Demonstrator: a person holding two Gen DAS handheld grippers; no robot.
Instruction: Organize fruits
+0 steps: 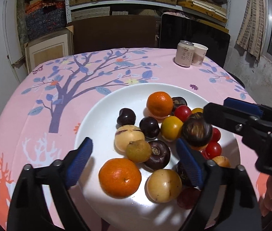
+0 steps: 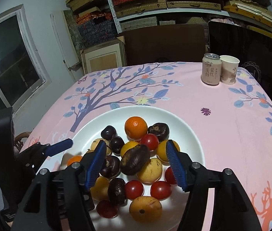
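Observation:
A white plate (image 1: 97, 115) on the pink cloth holds several fruits: two oranges (image 1: 160, 105), dark water chestnuts (image 1: 157, 155), red cherry tomatoes (image 1: 183, 112), yellow tomatoes (image 1: 171, 128) and beige round fruits (image 1: 163, 185). My left gripper (image 1: 134, 141) hovers open over the plate's near side, with nothing touching its pads. My right gripper (image 2: 136, 143) stands open above the heap. A blurred dark brown chestnut (image 2: 135, 159) lies between its blue pads and touches neither. From the left wrist, that gripper (image 1: 215, 106) reaches in from the right, just above the same chestnut (image 1: 197, 132).
A drink can (image 1: 185, 55) and a paper cup (image 1: 199, 54) stand at the table's far right. The pink cloth (image 2: 222, 125) with a tree print covers the table. Dark boards and shelves of boxes stand behind. One left-gripper finger (image 2: 61, 147) shows at the plate's left edge.

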